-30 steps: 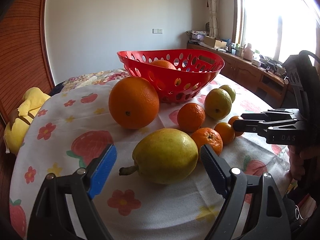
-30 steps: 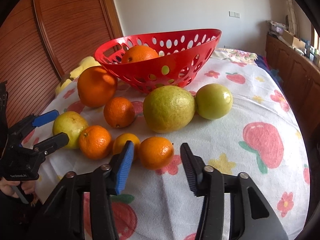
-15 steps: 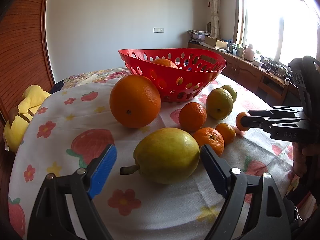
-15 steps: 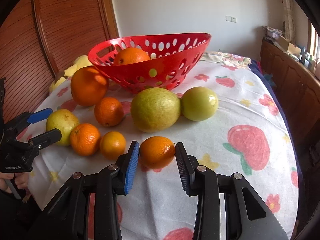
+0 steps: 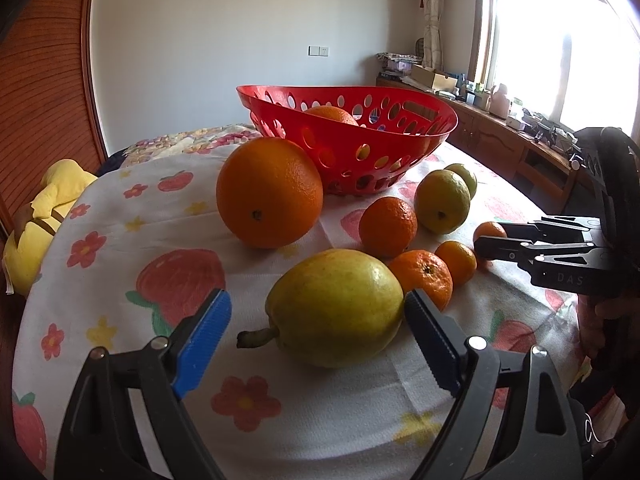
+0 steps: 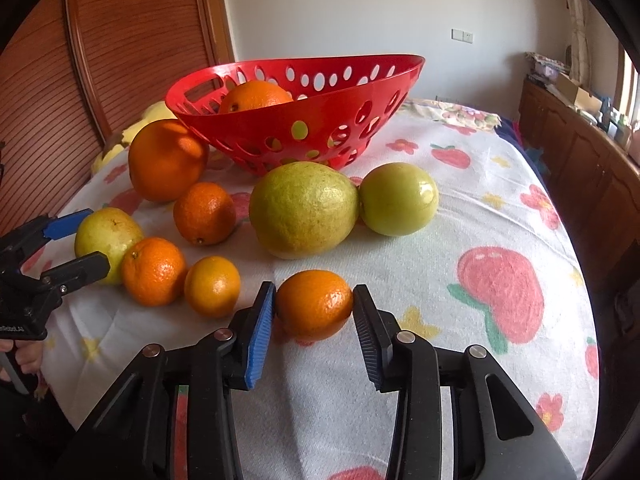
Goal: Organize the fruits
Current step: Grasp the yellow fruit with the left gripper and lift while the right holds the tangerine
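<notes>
Table (image 6: 500, 208) under a flowered cloth, with the red basket (image 6: 304, 120) at its far side as landmark; one orange (image 6: 256, 98) already lies inside it. In front of the basket sit a large orange (image 6: 166, 160), a big greenish citrus (image 6: 304, 210) and a green apple (image 6: 398, 199) touching it. Nearer, a pear (image 5: 336, 314) lies between the widely spread left tongs (image 5: 318, 328), which touch nothing. Nearest the viewer, well in front of the basket, a small mandarin (image 6: 314, 304) sits between the right tongs (image 6: 314, 320), narrowed to its sides, apparently just at contact. To do this step well: close gently at the widest girth, avoid squashing the soft fruit, lift straight up, then clear the basket rim before release.
</notes>
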